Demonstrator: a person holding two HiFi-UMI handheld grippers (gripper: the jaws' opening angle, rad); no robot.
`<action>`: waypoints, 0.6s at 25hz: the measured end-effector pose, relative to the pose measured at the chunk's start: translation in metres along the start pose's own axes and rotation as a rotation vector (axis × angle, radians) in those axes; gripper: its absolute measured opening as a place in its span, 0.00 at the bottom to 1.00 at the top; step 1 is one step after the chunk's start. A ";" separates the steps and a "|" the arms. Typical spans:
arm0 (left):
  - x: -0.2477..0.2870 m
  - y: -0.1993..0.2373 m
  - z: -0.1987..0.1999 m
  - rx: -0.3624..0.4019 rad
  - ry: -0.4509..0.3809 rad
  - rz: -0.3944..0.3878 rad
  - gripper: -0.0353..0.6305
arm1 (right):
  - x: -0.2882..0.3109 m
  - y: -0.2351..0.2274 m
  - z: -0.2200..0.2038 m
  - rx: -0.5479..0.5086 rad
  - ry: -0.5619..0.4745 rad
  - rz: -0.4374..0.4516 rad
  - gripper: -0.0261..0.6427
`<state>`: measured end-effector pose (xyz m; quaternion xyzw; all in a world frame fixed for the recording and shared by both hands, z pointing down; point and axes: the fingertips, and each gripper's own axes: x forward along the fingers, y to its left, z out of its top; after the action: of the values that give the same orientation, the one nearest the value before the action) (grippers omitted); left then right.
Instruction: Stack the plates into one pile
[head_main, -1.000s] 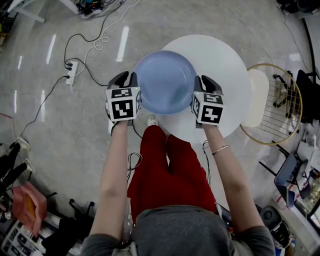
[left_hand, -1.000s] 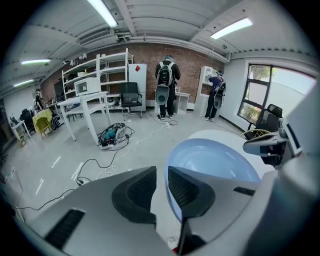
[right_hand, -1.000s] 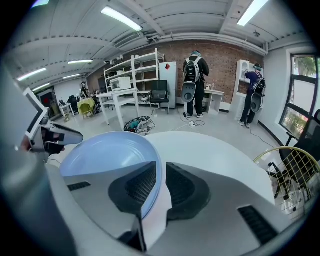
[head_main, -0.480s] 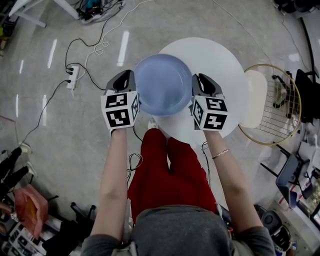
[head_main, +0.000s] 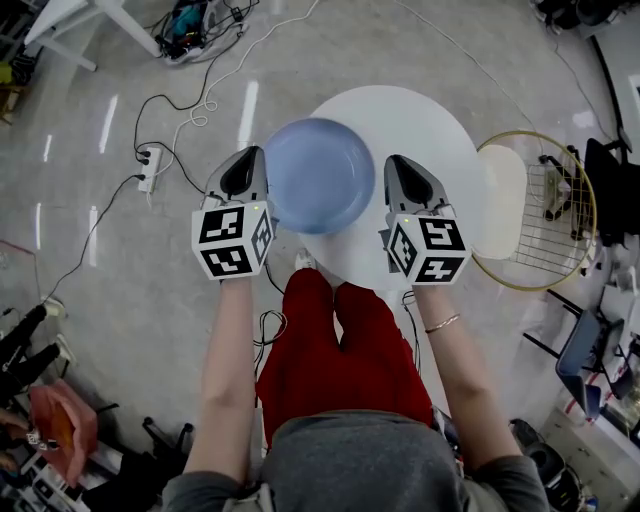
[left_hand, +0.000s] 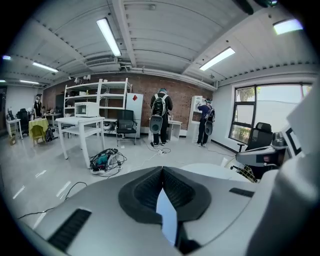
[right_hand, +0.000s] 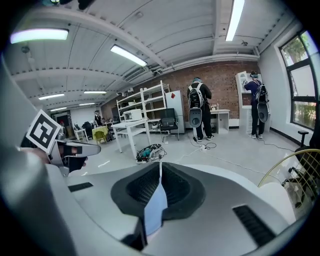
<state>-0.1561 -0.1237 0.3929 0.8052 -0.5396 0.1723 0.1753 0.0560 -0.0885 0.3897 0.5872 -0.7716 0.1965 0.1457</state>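
Grey left gripper (head_main: 244, 172) and right gripper (head_main: 404, 180) each pinch an opposite rim of the plate (head_main: 320, 175), jaws pressed onto its thin edge. Pale blue, round, shallow and glossy, it lies over the left part of the white round surface (head_main: 435, 125). A second ago the left jaws stood spread.

The left gripper (head_main: 254, 160) has closed on the blue plate (head_main: 320, 175) rim.
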 end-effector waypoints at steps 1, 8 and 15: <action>-0.004 -0.003 0.002 0.004 -0.012 -0.002 0.08 | -0.005 0.000 0.002 0.003 -0.013 0.004 0.09; -0.035 -0.020 0.018 0.013 -0.089 -0.008 0.08 | -0.044 -0.004 0.014 -0.002 -0.082 0.009 0.08; -0.062 -0.037 0.032 0.040 -0.139 0.002 0.08 | -0.076 -0.003 0.024 -0.047 -0.132 0.033 0.08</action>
<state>-0.1417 -0.0751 0.3324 0.8181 -0.5476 0.1268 0.1211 0.0791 -0.0361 0.3343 0.5824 -0.7936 0.1416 0.1049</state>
